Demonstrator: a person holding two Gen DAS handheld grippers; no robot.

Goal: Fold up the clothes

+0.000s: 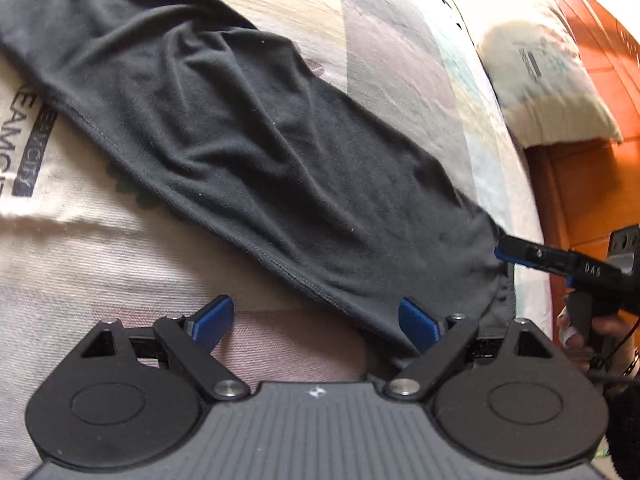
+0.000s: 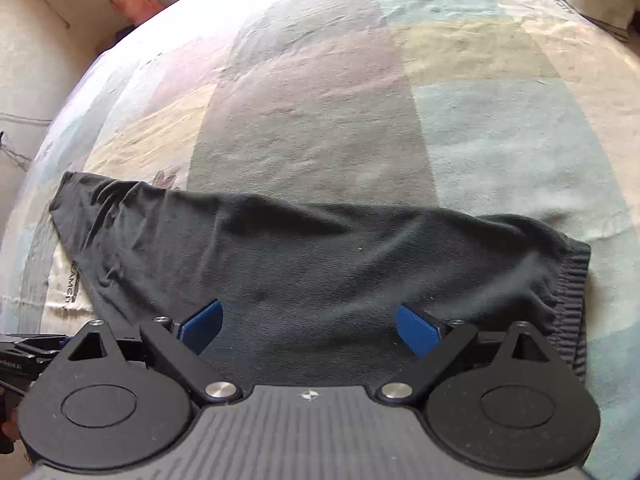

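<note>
A dark grey garment [image 1: 256, 148] lies stretched out on the pastel patchwork bedsheet [image 1: 384, 40]. In the right wrist view the garment [image 2: 320, 256] runs left to right, with a ribbed waistband [image 2: 568, 312] at its right end. My left gripper [image 1: 316, 324] is open at the garment's near hem, its right pad [image 1: 418, 326] over the cloth and its left pad [image 1: 214, 322] over bare sheet. My right gripper [image 2: 310, 328] is open just above the cloth, holding nothing. From the left wrist view, the right gripper [image 1: 504, 250] shows side-on at the waistband end, held by a hand [image 1: 576, 334].
A white pillow [image 1: 552, 80] lies at the head of the bed against orange wooden furniture [image 1: 600, 184]. Printed lettering [image 1: 36, 148] marks the sheet at left. The bed edge and a pale wall [image 2: 36, 40] lie beyond the sheet. The left gripper's body [image 2: 24, 354] shows at the left edge.
</note>
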